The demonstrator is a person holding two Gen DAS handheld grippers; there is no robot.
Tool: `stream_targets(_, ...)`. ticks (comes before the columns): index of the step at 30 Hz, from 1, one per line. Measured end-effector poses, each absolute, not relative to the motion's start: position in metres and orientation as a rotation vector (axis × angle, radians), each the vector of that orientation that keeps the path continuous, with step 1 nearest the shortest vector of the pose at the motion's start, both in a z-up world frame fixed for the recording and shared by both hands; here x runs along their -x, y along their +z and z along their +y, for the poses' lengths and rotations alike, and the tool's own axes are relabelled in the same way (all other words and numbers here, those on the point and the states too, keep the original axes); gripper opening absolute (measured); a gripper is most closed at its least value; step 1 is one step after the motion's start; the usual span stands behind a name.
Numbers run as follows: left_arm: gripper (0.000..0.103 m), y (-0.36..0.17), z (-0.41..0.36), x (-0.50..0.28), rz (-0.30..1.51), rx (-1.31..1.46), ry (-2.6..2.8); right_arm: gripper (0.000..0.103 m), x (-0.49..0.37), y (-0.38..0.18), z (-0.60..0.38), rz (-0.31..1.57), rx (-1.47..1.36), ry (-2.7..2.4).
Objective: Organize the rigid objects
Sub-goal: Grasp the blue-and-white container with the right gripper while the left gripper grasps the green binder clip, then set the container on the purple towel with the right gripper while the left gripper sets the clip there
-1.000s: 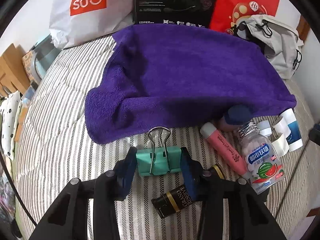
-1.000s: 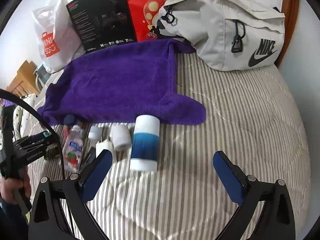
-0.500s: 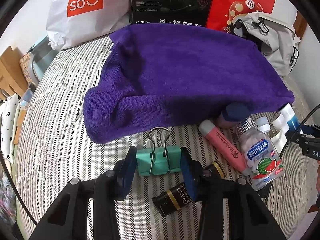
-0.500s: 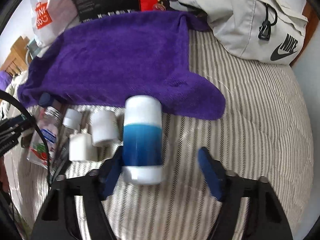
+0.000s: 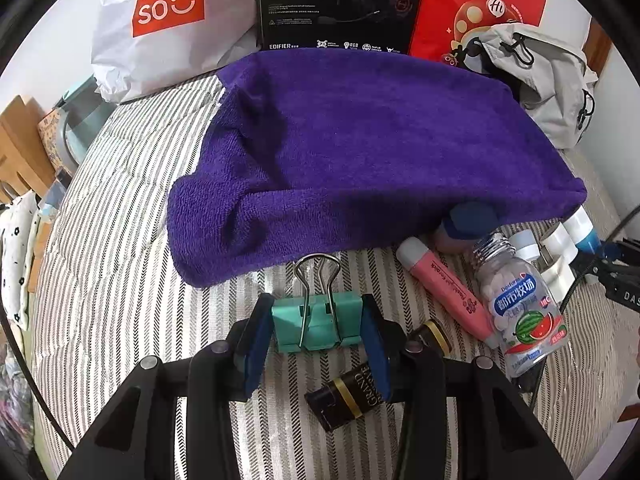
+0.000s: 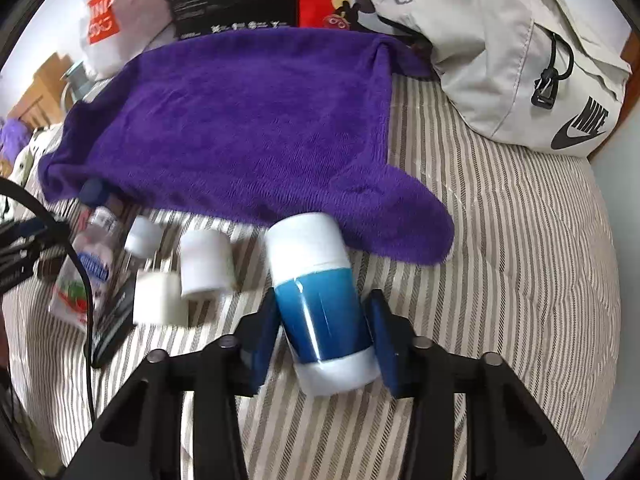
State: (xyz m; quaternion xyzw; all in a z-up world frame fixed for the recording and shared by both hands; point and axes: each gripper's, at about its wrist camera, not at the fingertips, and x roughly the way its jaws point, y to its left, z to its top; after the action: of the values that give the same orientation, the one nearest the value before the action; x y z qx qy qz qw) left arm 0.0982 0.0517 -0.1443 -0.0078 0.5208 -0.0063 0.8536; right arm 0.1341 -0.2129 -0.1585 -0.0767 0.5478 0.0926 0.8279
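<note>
Left claw (image 5: 316, 332) grips binder clip (image 5: 316, 326), right claw (image 6: 324, 336) w/ blue-white bottle (image 6: 320, 300).

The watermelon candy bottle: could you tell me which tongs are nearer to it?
Left. The left tongs hold the green binder clip just beside the watermelon candy bottle; the right tongs, around the blue and white container, sit beyond the small white bottles.

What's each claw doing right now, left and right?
Left claw: shut on the binder clip.
Right claw: shut on the blue and white bottle.
</note>
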Motion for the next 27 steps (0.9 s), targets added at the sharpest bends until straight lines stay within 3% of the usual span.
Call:
stream_targets(13,0.039,-0.142,0.051,-0.096,1.084,0.022,-0.027,0.036,-0.119,-0.158,-0.222,1.134,0.126,0.229)
stream_targets(27,0.039,-0.097,0.071,-0.081,1.010,0.087,-0.064,0.036,-0.090,-0.112,-0.232,1.064,0.078,0.315)
